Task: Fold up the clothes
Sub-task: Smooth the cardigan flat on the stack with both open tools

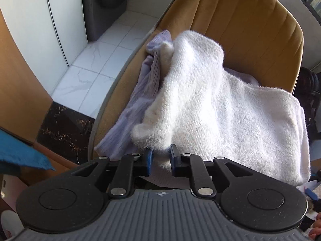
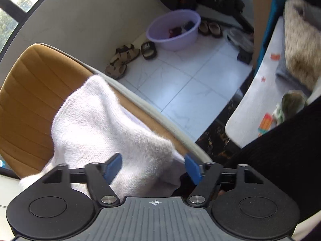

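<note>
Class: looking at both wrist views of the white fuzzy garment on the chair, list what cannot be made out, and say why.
- Left view: most of the lilac garment, covered by the white fuzzy garment.
- Left view: the chair seat, buried under the clothes.
- Right view: what lies in the purple basin, too small.
- Right view: items on the patterned surface, blurred and cut off by a dark sleeve.
</note>
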The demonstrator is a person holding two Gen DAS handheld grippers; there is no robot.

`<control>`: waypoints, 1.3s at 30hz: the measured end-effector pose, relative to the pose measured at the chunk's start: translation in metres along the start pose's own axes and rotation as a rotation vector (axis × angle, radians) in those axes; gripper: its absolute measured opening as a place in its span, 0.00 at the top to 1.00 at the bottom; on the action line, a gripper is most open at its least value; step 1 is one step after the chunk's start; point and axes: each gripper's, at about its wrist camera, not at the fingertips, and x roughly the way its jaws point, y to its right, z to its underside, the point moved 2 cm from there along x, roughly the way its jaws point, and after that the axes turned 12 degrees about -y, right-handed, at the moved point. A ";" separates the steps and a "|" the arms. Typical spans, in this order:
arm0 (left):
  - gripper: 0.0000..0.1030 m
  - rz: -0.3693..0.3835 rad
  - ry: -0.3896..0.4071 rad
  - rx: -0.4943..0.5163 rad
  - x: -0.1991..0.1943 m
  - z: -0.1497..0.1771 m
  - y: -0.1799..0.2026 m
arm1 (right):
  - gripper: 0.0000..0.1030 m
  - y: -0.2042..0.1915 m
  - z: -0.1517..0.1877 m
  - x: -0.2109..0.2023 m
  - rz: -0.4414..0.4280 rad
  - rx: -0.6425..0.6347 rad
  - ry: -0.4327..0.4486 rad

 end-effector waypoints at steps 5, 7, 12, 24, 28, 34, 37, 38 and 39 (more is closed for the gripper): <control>0.49 0.042 0.148 0.320 -0.023 -0.003 0.049 | 0.01 -0.059 -0.012 -0.012 -0.043 -0.336 0.069; 0.49 0.067 0.176 0.347 -0.022 -0.015 0.064 | 0.01 -0.084 -0.011 0.005 -0.033 -0.463 0.035; 0.39 0.102 0.191 0.388 0.005 -0.050 0.095 | 0.01 -0.129 0.001 0.059 0.003 -0.682 -0.024; 0.40 -0.106 0.003 0.434 0.125 -0.086 0.067 | 0.01 -0.131 -0.012 0.142 0.049 -0.769 -0.179; 0.38 -0.114 0.002 0.350 0.133 -0.090 0.066 | 0.01 -0.136 -0.024 0.157 0.047 -0.738 -0.204; 0.09 -0.152 -0.063 0.364 0.108 -0.082 0.085 | 0.01 -0.155 -0.025 0.139 0.083 -0.692 -0.237; 0.02 -0.186 -0.084 0.377 0.083 -0.067 0.092 | 0.01 -0.160 -0.029 0.106 0.048 -0.656 -0.257; 0.02 -0.187 -0.090 0.377 0.073 -0.060 0.094 | 0.01 -0.160 -0.026 0.093 0.050 -0.651 -0.257; 0.02 -0.187 -0.093 0.372 0.063 -0.055 0.095 | 0.01 -0.160 -0.024 0.079 0.060 -0.649 -0.253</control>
